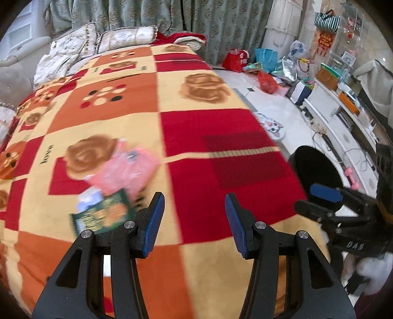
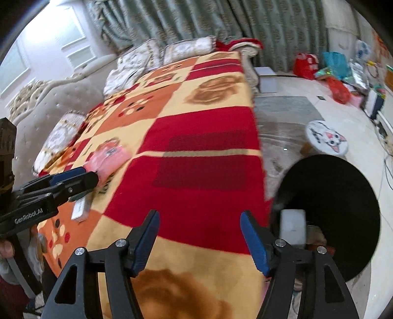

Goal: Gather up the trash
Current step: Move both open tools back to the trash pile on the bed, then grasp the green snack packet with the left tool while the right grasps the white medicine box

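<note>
A pink plastic wrapper (image 1: 127,169) lies on the red, orange and cream blanket (image 1: 196,137), with a green snack packet (image 1: 103,213) and a small pale blue-white packet (image 1: 89,197) just in front of it. My left gripper (image 1: 194,220) is open and empty, just right of this litter. In the right wrist view the pink wrapper (image 2: 108,157) and a white packet (image 2: 79,208) lie at the left, by the left gripper (image 2: 71,179). My right gripper (image 2: 199,240) is open and empty over the blanket's near edge. A black bin (image 2: 331,211) stands on the floor at the right, with a white item (image 2: 293,227) inside.
Pillows (image 1: 127,36) and green curtains (image 1: 172,17) are at the bed's far end. Bags and clutter (image 1: 267,66) line the far floor. A cat-face mat (image 2: 326,139) lies beyond the bin. A white low cabinet (image 1: 343,122) runs along the right wall.
</note>
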The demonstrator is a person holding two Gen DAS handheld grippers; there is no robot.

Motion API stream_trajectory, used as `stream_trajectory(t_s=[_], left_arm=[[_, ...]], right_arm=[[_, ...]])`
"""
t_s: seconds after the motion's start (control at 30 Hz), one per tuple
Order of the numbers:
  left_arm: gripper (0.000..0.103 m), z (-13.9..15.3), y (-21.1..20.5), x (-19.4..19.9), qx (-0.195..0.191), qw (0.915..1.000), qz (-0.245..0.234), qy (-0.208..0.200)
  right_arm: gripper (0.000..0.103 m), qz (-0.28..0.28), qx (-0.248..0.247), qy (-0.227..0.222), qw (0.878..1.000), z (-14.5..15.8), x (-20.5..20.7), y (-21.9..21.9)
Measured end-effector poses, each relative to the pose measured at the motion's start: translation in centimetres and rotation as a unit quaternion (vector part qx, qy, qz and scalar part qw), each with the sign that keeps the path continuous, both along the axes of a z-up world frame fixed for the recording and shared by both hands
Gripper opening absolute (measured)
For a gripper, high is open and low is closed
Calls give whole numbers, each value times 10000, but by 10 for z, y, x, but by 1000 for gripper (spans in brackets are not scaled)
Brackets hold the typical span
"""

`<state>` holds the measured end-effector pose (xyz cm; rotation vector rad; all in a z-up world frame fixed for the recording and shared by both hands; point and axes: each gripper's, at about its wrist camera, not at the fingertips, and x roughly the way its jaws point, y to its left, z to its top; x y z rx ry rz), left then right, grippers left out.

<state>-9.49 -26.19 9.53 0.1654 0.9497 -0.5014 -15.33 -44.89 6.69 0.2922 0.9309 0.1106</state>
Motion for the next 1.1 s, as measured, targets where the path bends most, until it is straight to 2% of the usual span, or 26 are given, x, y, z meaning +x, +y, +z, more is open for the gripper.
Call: stream_trajectory(t_s=[0.1,0.4,0.8,0.83,0.9,1.1], left_arm=[[55,-3,27,6,89,9999,-61,-36],[58,-27,86,34,496,9976,-465,139],[57,-52,69,50,1034,9895,-1004,92],[57,-54,69,52,1041,9898,-964,141],[49,-54,72,52,976,9913,-867,187],[44,-35,109,50,565,9980,-251,145]], right_arm=[[68,180,-12,10,9998,1,6,18],[70,637,-58,142,9978,-5,22,62],[71,936,-80,286,9952,-10,39,93],[71,958,-82,286,9950,-10,40,95],[71,1011,-89,286,9944,-9,42,101],[71,1286,40,258,9914,-5,50,126]])
